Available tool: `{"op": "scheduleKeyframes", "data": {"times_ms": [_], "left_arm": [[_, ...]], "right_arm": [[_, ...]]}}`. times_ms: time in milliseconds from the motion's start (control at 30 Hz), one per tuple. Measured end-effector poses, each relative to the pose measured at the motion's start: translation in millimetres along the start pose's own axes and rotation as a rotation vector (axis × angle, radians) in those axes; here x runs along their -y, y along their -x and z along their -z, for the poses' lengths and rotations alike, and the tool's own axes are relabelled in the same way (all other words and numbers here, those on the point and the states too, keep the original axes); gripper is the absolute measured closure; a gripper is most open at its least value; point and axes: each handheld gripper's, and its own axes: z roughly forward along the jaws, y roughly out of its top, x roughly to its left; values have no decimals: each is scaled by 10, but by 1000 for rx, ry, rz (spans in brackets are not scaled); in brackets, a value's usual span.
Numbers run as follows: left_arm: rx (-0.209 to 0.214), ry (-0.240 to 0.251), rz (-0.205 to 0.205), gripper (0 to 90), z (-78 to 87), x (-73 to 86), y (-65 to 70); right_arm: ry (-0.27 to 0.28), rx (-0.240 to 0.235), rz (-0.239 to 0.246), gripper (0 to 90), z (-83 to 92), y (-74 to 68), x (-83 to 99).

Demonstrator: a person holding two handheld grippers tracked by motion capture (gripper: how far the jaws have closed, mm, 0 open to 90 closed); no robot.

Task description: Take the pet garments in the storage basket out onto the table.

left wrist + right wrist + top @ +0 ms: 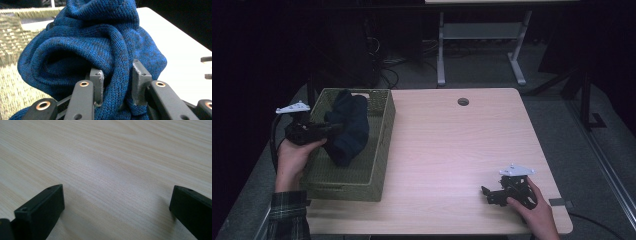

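A fold of the blue knitted garment [100, 50] is pinched between the jaws of the left gripper [117, 82] and is held above the woven basket [379, 150]. The right gripper [492, 194] is rested on the table [452, 145], jaws spread wide, nothing between them.

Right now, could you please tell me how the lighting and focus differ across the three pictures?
High view: dim, surroundings nearly black, a soft bright patch on the wooden table; the dark blue knit garment in the woven basket looks almost black. Left gripper view: bright, knit stitches sharp, basket weave blurred. Right gripper view: evenly lit wood grain, slightly soft, the jaws casting faint shadows.
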Motion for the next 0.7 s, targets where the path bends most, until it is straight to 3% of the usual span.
{"op": "scheduleKeyframes", "data": {"times_ms": [300,700], "left_arm": [[29,29,-28,675,-2,-137,87],[71,51,-60,675,-124,-332,310]], "right_arm": [[0,0,0,0,0,0,0],[0,0,2,0,0,2,0]]}}
